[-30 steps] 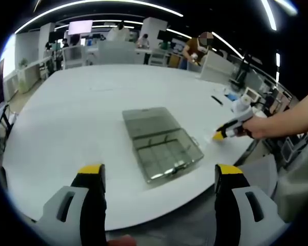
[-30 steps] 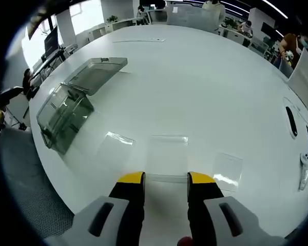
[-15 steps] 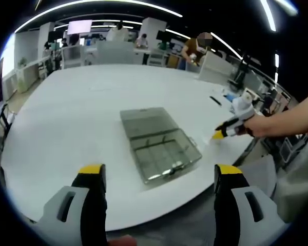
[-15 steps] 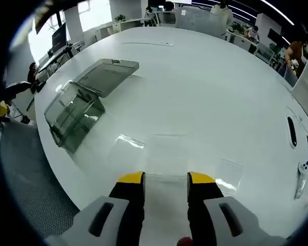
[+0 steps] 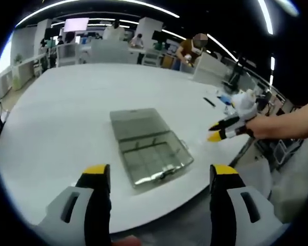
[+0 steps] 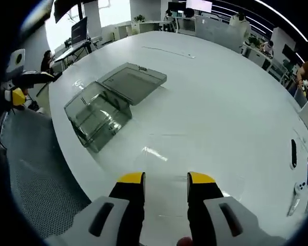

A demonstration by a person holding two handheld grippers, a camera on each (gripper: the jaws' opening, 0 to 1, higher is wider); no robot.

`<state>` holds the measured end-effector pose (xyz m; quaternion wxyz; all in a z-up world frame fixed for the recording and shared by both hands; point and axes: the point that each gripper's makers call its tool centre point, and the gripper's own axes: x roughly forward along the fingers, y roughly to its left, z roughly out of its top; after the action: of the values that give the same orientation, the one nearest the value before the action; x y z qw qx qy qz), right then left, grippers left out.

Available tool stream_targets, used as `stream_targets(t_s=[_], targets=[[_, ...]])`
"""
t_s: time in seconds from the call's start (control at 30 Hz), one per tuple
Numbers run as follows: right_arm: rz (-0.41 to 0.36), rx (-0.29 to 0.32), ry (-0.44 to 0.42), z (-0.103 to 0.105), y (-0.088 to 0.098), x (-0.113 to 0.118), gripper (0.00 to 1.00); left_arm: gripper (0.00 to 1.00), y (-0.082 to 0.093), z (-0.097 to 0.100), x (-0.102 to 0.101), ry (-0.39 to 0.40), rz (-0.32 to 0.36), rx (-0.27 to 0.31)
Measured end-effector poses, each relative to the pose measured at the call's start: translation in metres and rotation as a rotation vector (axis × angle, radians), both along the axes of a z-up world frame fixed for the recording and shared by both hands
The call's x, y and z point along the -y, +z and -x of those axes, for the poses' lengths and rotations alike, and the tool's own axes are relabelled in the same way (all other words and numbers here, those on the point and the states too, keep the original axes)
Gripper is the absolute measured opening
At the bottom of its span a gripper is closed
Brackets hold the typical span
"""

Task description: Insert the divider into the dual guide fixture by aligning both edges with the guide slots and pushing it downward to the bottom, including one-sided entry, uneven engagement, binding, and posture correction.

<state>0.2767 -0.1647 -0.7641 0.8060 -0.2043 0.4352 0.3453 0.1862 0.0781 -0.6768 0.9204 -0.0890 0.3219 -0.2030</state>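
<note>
Left gripper [image 5: 156, 177] hangs over the near table edge w/ jaws wide apart, nothing between them. In its view the box sits a bit more to the left and lower than 1 s ago, but the whole picture shifted, so it is the camera that moved.

Right gripper [image 6: 165, 180]: jaws a small gap apart, holding nothing. It has lifted away from the table since 1 s ago; then the tips were low, just at the clear sheets. In the left gripper view it [image 5: 219, 129] comes in from the right, held by a person's hand [image 5: 267, 126], above the table edge near the box.

Just beyond the right tips, on the white table [image 6: 220, 97], lie thin clear divider sheets [image 6: 154, 152], flat, hard to count because of glare. None is in the fixture yet.

Further out, near the table edge, stands the clear plastic box [image 5: 153, 159] (the guide fixture), lid [image 5: 136, 123] open and laid back flat on the table. Inside, partition walls make small compartments; contents I cannot tell, it looks bare.

Far side: small dark items [image 6: 293, 152] on the table, desks and seated people [image 5: 190, 48] behind.
</note>
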Motion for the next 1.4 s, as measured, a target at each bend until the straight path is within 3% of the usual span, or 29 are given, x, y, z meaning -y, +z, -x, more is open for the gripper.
stream_targets(t_s=[0.13,0.6,1.0,1.4], targets=[[-0.012,0.006,0.034,0.008,0.009,-0.013,0.27,0.67,0.002,-0.004,0.009,-0.014,0.031,0.003],[-0.068,0.049,0.151,0.033,0.044,-0.061,0.27,0.55,0.004,-0.017,0.037,-0.06,0.105,0.014],[-0.11,0.071,0.21,0.047,0.063,-0.086,0.27,0.36,0.01,-0.019,0.053,-0.063,0.193,0.024],[-0.167,0.093,0.258,0.055,0.085,-0.112,0.27,0.28,0.02,-0.027,0.069,-0.059,0.29,0.019]])
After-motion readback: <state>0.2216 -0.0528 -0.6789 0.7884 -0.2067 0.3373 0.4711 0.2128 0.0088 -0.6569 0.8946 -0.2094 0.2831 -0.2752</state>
